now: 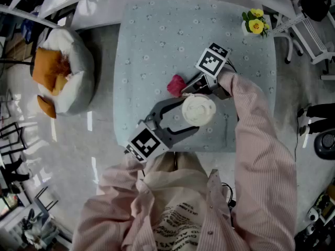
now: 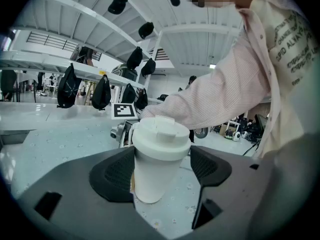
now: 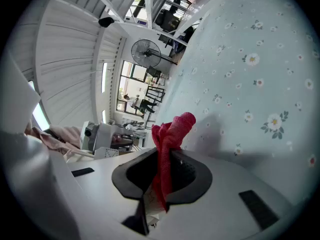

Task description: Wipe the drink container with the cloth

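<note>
Your left gripper (image 2: 161, 170) has its fingers released and spread to either side of the white lidded drink container (image 1: 198, 110), which stands upright near the middle of the flowered worktop (image 1: 157, 46). One pad seems to brush the container's wall while the other stands just clear, though the angle makes contact hard to judge. Your right gripper (image 3: 162, 170) has its fingers clenched on the red cloth (image 3: 172, 129), a bunched end poking out past the tips. From the head view, the cloth sits just beside the container at its 10 o'clock. A small pot of yellow flowers (image 1: 255, 23) stands at 1 o'clock, well apart.
</note>
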Available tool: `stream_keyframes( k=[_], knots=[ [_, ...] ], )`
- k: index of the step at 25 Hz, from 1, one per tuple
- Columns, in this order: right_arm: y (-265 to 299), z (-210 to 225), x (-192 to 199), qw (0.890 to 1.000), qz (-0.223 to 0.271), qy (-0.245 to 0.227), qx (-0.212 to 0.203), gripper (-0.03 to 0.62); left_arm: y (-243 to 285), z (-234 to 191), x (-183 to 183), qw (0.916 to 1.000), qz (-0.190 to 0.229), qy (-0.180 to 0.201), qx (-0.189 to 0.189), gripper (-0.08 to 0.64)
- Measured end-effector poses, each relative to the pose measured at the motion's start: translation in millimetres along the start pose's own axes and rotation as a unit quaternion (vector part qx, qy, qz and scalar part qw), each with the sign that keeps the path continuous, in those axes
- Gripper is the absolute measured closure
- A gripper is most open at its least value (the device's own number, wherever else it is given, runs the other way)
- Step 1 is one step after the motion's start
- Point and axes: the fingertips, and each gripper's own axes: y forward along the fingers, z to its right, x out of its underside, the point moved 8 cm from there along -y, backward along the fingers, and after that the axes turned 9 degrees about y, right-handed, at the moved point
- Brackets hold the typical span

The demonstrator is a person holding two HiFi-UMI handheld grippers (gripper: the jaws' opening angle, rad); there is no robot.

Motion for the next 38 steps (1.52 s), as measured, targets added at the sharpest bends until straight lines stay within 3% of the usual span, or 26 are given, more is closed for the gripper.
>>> stream_keyframes(
  k=[6,11,16,21,24,27,30,33,35,36,38],
  knots=[
    [-4,-2,1,1.0,0.026,-0.008,0.004,0.538,-1,-1,-2,1.0,-0.001,0.003,0.0,0.216],
    [-21,-8,5,0.996,0.09,-0.023,-0.008,0.538,-2,0,-4,0.9999,0.014,-0.005,-0.006,0.216],
    [-39,-20,8,0.984,0.172,-0.042,-0.012,0.538,-5,1,-5,0.9999,0.009,0.004,-0.008,0.216],
    [-52,-29,20,0.975,0.213,-0.057,-0.008,0.538,-10,6,-4,0.9997,0.015,-0.003,-0.019,0.216],
    [-63,-39,29,0.964,0.255,-0.073,-0.001,0.538,-15,9,-8,0.9993,0.022,0.004,-0.03,0.216],
    [-74,-50,42,0.947,0.303,-0.101,0.027,0.538,-23,11,-12,0.9982,0.032,0.012,-0.05,0.216],
    [-87,-60,58,0.922,0.358,-0.127,0.074,0.538,-30,14,-19,0.9964,0.043,0.017,-0.071,0.218],
    [-96,-76,78,0.889,0.416,-0.15,0.115,0.538,-41,19,-28,0.9937,0.057,0.017,-0.094,0.218],
    [-101,-89,93,0.862,0.458,-0.166,0.142,0.538,-48,21,-36,0.9911,0.068,0.02,-0.113,0.224],
    [-104,-96,101,0.846,0.479,-0.172,0.157,0.538,-51,22,-40,0.9894,0.071,0.027,-0.123,0.271],
    [-106,-111,118,0.815,0.515,-0.183,0.19,0.538,-56,24,-48,0.986,0.078,0.037,-0.143,0.456]
  ],
)
